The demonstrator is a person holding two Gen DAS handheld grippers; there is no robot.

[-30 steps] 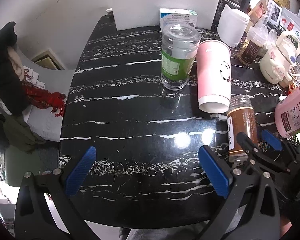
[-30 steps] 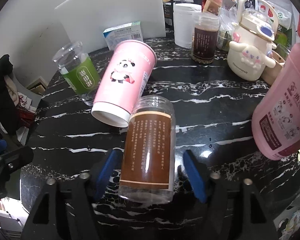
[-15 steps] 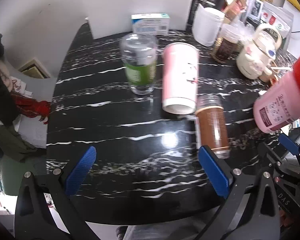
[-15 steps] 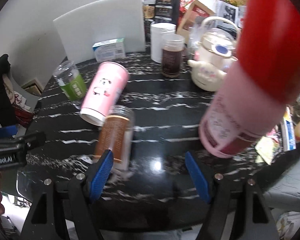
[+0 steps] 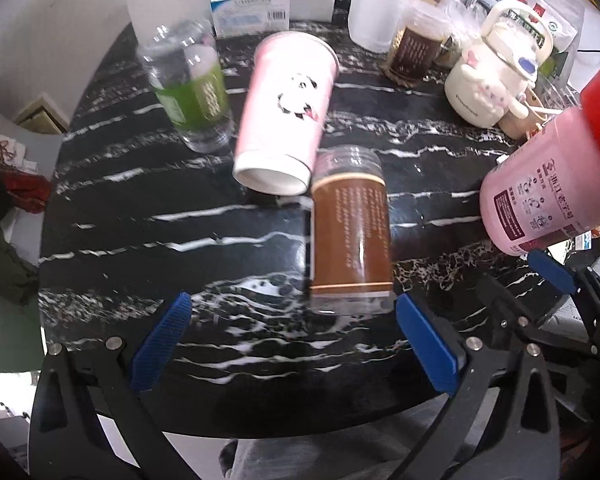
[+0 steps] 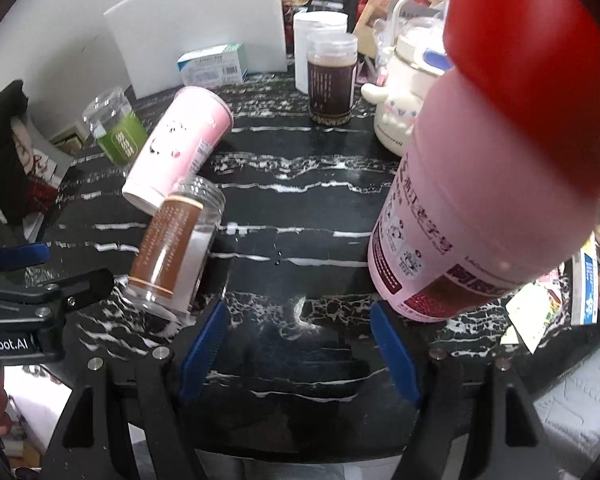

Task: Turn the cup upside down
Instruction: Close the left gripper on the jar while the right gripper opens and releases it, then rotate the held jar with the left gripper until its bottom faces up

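A pink panda cup [image 5: 286, 110] stands on the black marble table [image 5: 160, 220], seen also in the right wrist view [image 6: 180, 148]. A clear jar with a brown label [image 5: 350, 228] stands just in front of it, touching or nearly touching its near end; it also shows in the right wrist view [image 6: 176, 248]. My left gripper [image 5: 296, 344] is open and empty, close in front of the brown jar. My right gripper [image 6: 300, 344] is open and empty, to the right of the jar near the table's front edge.
A green-labelled clear bottle [image 5: 192, 88] stands left of the cup. A big pink bottle with a red cap [image 6: 492, 168] looms close on the right. A white kettle [image 5: 496, 76], a dark jar [image 6: 332, 80], a white container [image 5: 380, 8] and a small box [image 5: 252, 10] stand at the back.
Both grippers have shifted right. The right gripper, which had the brown jar between its fingers, now has it off to its left. The left gripper now faces the jar.
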